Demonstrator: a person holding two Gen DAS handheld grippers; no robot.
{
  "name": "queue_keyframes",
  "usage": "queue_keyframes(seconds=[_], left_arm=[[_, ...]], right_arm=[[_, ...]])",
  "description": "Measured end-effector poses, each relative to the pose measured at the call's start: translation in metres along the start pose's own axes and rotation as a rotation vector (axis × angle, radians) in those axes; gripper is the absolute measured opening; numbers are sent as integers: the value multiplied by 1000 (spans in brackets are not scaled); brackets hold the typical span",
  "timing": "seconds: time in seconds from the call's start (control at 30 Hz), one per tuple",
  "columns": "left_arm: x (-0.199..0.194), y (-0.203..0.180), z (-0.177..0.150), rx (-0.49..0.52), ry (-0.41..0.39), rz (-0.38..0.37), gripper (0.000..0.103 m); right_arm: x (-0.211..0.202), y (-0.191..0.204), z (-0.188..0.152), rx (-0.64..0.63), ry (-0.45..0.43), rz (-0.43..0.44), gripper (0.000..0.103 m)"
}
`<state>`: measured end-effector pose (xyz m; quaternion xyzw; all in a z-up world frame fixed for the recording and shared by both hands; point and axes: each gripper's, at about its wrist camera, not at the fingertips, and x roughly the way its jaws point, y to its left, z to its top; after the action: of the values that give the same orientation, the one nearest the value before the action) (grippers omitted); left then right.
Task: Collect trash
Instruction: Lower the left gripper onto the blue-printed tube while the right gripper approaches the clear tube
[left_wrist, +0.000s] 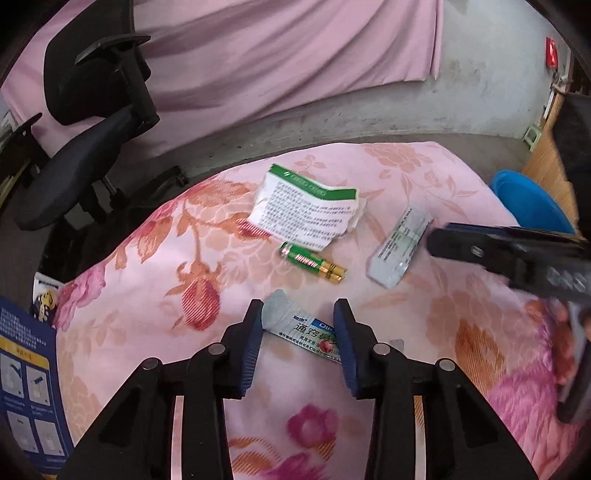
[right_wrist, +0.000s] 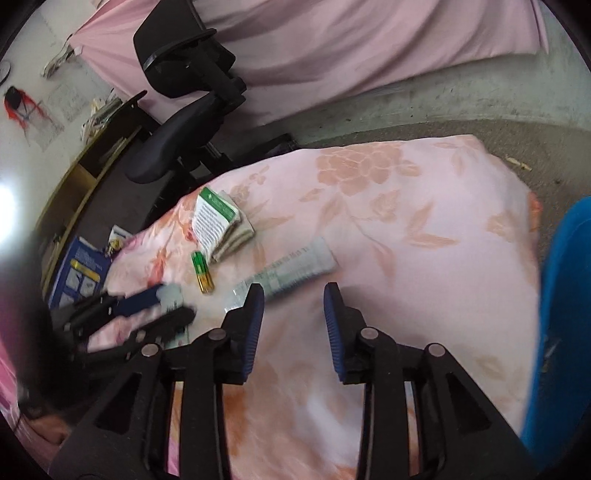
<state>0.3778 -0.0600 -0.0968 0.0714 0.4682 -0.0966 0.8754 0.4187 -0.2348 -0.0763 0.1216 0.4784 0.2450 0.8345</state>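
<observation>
Floral cloth, flattened printed tube

On the cloth a tube lies nearest, batteries behind it, a torn packet farther back, a wrapper right. A chair stands behind-left.

On the flowered surface I count two green-and-gold batteries lying side by side, two squeezed tubes, one with a peach picture and one pale, and one torn green-edged packet. One blue bin stands beside it.
</observation>
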Motion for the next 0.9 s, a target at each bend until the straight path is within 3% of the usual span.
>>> queue_keyframes(seconds=[0.13,0.27,0.43,0.5,0.73,0.9], left_arm=[[-7,10,-2,-25,-6,-41,33],[-10,7,-1,-14,-6,-31,33],[-15,3,-4,-3,-13,-26,33],[-17,2,-8,1,-23,-31,32],[-30,-1,-17,13,-58,-56,12],[-36,-2,-22,16,-76,-73,9]], right_arm=[[14,13,8,-20,4,-16,59],[23,27,8,-76,20,-40,60],[27,41,5,-144,42,-4,36],[25,43,3,-153,41,15,33],[-3,51,-16,-229,-24,-10,27],[-28,52,-28,-253,-99,-38,26]])
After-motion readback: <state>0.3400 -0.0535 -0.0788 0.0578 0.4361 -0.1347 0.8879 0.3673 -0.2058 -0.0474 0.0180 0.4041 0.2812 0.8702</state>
